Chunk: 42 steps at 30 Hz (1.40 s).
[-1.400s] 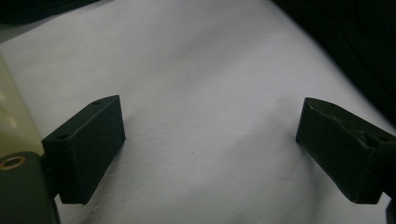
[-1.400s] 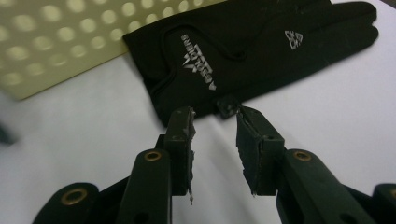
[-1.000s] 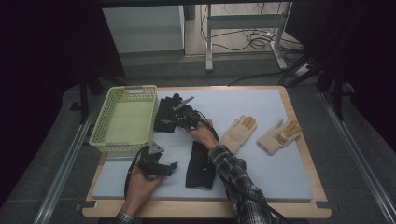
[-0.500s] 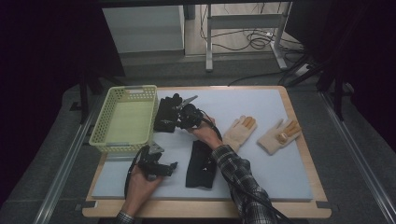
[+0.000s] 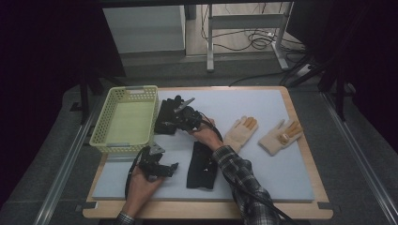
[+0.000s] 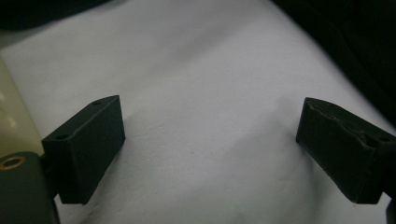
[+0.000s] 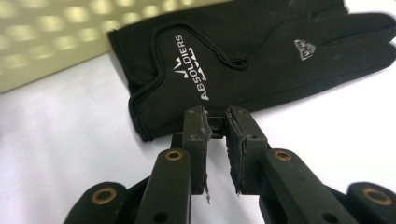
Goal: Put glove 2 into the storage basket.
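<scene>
high view: the right hand-held gripper (image 5: 180, 117) reaches across the grey counter (image 5: 263, 154) to a black glove (image 5: 165, 116) lying flat just beside the yellow basket (image 5: 123, 123), at the glove's near edge; the left hand-held gripper (image 5: 162, 168) rests low on the counter near the front, well apart from that glove, with a second black glove (image 5: 202, 160) lying between the two forearms and two tan gloves (image 5: 240, 133) (image 5: 280, 136) off to the right. left gripper view: the left hand-held gripper (image 6: 210, 149) stands with its jaws spread wide over bare counter (image 6: 210, 84), nothing between them. right gripper view: the right hand-held gripper (image 7: 217, 128) has its jaws drawn nearly together, a narrow slot left between them, their tips at the cuff-side hem of the black glove (image 7: 243, 56); whether any fabric is caught between them cannot be told, as the tips hide the hem. the glove, printed with white lettering, lies palm-flat with its fingers pointing away to the right and the basket (image 7: 51, 42) behind it. handling, as a judgement: the glove looks light, soft and limp, so it should drape and fold when lifted rather than keep its shape; it is not fragile and the knit should not slip. a pinch on the thicker stitched hem at the cuff seems the surest hold, taking a fold of cloth rather than a single fingertip.
</scene>
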Each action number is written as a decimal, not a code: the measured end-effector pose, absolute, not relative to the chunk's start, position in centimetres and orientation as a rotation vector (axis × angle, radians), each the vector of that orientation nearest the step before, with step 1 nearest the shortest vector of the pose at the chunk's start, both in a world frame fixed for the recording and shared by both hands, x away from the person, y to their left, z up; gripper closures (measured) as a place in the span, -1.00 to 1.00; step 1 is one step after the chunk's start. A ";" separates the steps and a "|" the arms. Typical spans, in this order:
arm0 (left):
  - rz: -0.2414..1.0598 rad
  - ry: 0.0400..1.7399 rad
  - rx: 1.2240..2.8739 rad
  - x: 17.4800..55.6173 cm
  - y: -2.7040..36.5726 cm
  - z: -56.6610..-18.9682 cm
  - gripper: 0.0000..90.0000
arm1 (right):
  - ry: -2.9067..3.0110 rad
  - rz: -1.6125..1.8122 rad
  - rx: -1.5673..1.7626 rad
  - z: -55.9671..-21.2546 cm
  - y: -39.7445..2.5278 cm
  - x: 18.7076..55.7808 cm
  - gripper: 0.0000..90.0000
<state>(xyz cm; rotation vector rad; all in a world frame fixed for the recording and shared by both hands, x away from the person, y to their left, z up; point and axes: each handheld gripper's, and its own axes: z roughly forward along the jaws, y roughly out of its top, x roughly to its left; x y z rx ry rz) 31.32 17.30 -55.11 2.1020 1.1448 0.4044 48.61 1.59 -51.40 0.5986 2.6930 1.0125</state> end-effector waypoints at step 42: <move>0.403 1.145 2.102 31.3 17.3 -55.1 -0.82 | 2.629 1.078 0.746 -52.3 4.1 49.3 0.95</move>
